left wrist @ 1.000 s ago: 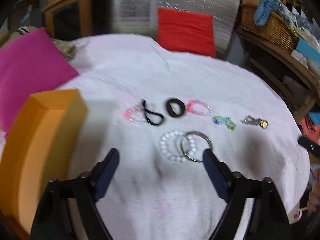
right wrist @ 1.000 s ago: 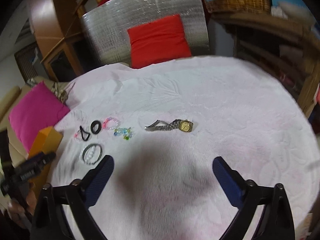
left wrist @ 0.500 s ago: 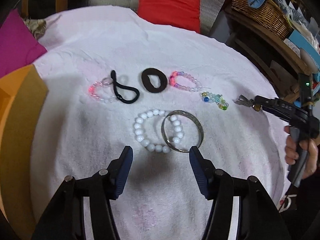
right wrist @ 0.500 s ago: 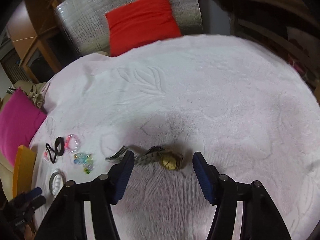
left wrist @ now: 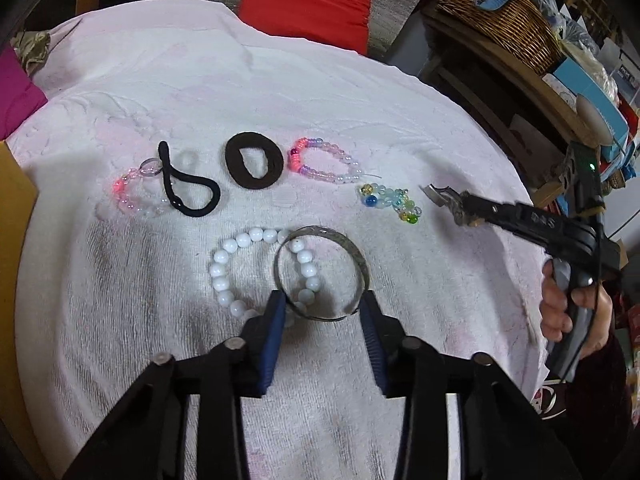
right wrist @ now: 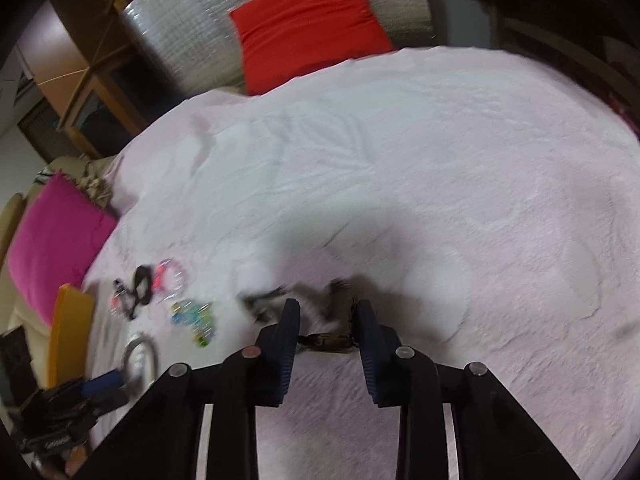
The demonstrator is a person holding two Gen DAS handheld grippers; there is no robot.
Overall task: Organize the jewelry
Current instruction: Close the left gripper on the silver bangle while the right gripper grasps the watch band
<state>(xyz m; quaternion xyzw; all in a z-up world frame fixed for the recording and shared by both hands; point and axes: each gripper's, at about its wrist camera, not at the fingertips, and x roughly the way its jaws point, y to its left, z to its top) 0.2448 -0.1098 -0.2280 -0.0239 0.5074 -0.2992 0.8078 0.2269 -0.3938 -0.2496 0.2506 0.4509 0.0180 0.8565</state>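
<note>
The left hand-held gripper [left wrist: 322,308] sat low over the white towel [left wrist: 120,320], its blue fingers [left wrist: 274,328] set on either side of the metal bangle [left wrist: 320,274], touching or just beside its near rim. Whether they pressed it or only bracketed it could not be told. The bangle lay flat and overlapped the right half of the white bead bracelet [left wrist: 228,276], which rested at 9 o'clock from it.

Beyond these, toward 12 o'clock, a row of pieces lay on the towel. From left to right it held a clear-and-pink bead bracelet [left wrist: 132,196], a thin black hair tie [left wrist: 188,192] crossing that bracelet's right edge, a thick dark hair band [left wrist: 253,166], a pink-and-purple bead bracelet [left wrist: 324,164], and a cluster of blue-green glass beads [left wrist: 390,200]. An orange box [left wrist: 10,240] stood at the 9 o'clock edge.

At 3 o'clock in the left wrist view, the right hand-held gripper [left wrist: 464,210] had its tip closed on the metal wristwatch [left wrist: 438,194], whose band stuck out toward the glass beads. In the right wrist view, the right hand-held gripper's [right wrist: 326,320] fingers [right wrist: 290,328] stood narrowly apart with the watch [right wrist: 326,338] clamped between them. The band's free end was blurred, trailing toward 10 o'clock over the towel [right wrist: 440,160]. A red cushion [right wrist: 308,20] leaned at 12 o'clock, and a magenta cushion [right wrist: 52,240] lay at 9 o'clock.
</note>
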